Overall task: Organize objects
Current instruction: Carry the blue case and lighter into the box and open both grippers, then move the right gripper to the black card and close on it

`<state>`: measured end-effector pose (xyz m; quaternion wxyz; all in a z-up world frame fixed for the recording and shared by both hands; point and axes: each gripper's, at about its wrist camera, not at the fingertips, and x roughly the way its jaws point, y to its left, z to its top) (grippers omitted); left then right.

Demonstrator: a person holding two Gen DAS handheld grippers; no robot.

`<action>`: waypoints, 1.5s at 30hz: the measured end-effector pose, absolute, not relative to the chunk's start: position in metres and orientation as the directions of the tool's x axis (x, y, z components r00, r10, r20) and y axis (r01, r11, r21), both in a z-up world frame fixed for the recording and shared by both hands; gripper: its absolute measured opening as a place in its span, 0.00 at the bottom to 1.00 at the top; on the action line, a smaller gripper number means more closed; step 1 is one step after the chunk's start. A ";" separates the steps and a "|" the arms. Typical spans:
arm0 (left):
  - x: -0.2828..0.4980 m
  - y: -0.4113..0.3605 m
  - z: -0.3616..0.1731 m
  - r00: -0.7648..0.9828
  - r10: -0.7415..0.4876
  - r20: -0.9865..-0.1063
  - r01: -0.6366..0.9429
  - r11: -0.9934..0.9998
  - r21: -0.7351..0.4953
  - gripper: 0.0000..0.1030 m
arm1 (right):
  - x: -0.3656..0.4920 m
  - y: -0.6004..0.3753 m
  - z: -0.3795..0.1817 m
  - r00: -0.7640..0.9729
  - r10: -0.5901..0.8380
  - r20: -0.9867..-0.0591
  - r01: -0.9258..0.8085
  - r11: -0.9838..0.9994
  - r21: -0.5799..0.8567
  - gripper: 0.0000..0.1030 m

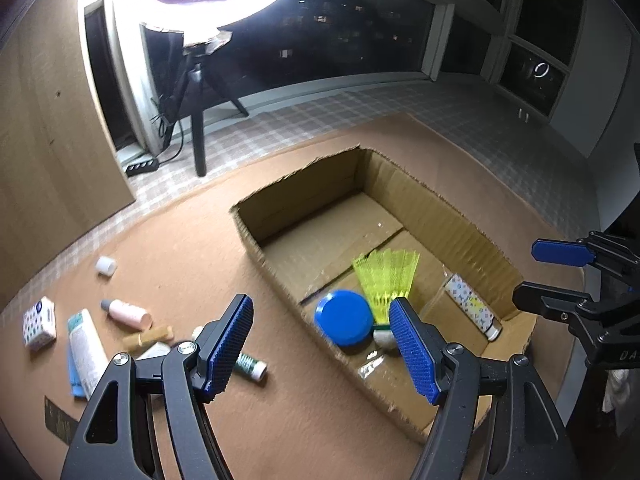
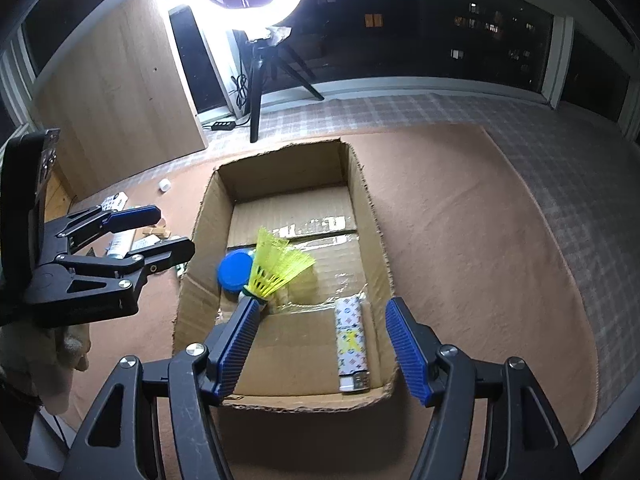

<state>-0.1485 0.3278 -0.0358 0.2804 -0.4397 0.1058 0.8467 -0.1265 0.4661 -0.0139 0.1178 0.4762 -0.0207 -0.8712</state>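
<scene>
An open cardboard box [image 1: 432, 208] [image 2: 360, 184] lies on the brown mat. In it are a yellow shuttlecock [image 1: 386, 280] [image 2: 276, 266], a blue round lid [image 1: 343, 322] [image 2: 235, 270] and a patterned lighter [image 1: 474, 308] [image 2: 351, 344]. My left gripper [image 1: 322, 346] is open and empty above the box's near left wall; it also shows in the right wrist view [image 2: 168, 232]. My right gripper [image 2: 322, 344] is open and empty above the box's near end; it also shows in the left wrist view [image 1: 524, 272]. Its left finger overlaps the shuttlecock's base in the view.
Left of the box on the mat lie a pink bottle [image 1: 126, 314], a white tube [image 1: 86, 350], a dotted small box [image 1: 39, 322], a white cap [image 1: 106, 266], a wooden piece [image 1: 148, 336] and a green-striped bottle [image 1: 250, 366]. A ring light on a tripod [image 1: 198, 136] stands behind.
</scene>
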 end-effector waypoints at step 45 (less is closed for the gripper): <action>-0.037 -0.035 -0.042 -0.546 0.081 -0.834 0.014 -0.994 -0.106 0.72 | -0.137 0.145 -0.035 -0.301 -0.483 -0.822 0.667 -0.723 0.181 0.61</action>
